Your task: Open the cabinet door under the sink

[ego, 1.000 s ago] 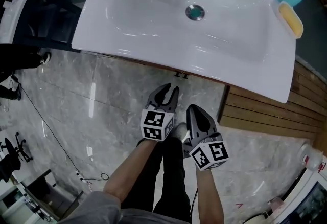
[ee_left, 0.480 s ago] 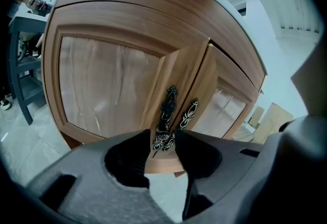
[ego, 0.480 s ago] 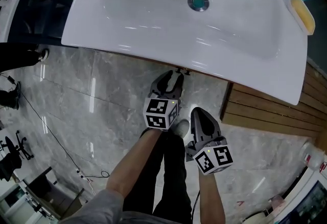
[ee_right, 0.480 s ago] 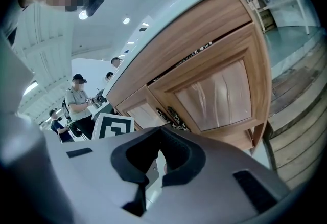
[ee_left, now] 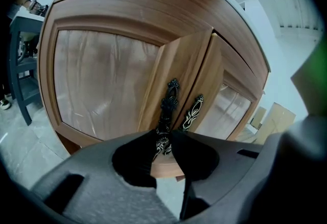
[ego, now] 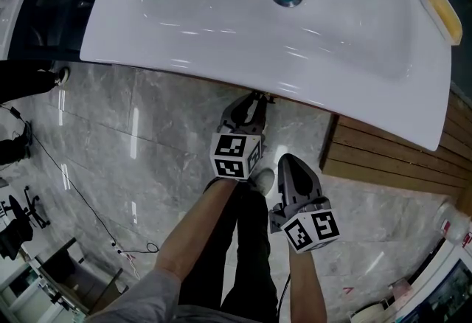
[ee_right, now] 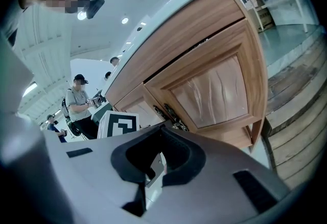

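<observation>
1. Two left gripper (ee_left: 164,140) jaws, just closing, clamp the ornate handle (ee_left: 169,99) of the cabinet door (ee_left: 102,85) at lower centre.
2. Right gripper (ee_right: 161,128): jaws together, empty.

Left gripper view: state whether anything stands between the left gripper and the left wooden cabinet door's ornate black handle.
Nothing visible does. The left gripper has just been closing its jaws, and the ornate black metal handle of the left wooden cabinet door already sits between them, pinched at its lower end.
</observation>
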Demonstrator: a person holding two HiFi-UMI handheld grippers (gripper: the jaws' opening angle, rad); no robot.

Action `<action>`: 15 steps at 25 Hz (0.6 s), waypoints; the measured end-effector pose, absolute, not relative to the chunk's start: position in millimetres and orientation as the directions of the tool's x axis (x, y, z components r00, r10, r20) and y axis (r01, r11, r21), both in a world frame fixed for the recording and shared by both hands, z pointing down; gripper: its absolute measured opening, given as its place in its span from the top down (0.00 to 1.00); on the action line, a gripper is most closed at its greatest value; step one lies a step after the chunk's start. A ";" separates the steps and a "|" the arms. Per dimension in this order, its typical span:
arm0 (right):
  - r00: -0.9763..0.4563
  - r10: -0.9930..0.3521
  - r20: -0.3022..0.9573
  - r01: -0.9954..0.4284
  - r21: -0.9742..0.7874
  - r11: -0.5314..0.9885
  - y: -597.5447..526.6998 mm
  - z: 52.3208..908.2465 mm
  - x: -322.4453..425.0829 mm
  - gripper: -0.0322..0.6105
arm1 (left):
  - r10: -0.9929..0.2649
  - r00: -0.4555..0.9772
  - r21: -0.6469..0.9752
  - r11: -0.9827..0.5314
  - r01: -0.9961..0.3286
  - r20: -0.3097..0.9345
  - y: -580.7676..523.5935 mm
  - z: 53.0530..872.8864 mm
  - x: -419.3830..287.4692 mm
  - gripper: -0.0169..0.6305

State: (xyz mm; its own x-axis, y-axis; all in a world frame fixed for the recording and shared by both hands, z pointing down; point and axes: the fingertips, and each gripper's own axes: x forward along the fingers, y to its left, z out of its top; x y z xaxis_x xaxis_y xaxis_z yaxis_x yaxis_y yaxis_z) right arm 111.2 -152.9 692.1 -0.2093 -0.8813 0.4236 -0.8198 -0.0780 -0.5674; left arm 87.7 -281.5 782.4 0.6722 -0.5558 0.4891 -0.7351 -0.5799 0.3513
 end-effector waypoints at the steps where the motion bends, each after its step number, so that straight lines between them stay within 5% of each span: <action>1: -0.212 -0.880 0.425 -0.821 -0.567 -0.076 -151.3 693.5 111.3 0.93 | -0.563 0.671 0.350 -0.578 -0.737 0.483 -281.2 782.5 87.5 0.83; 15: -0.224 -0.878 0.423 -0.808 -0.584 -0.075 -133.8 698.4 116.6 0.93 | -0.611 0.667 0.410 -0.527 -0.745 0.427 -281.7 782.0 83.7 0.84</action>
State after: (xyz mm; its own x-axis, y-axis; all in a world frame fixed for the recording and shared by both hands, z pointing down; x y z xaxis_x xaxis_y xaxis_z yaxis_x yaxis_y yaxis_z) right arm 116.6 -133.8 698.4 -0.2243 -0.8778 0.4233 -0.8081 -0.0753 -0.5842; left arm 83.7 -281.7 782.0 0.6668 -0.6107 0.4271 -0.7448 -0.5268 0.4096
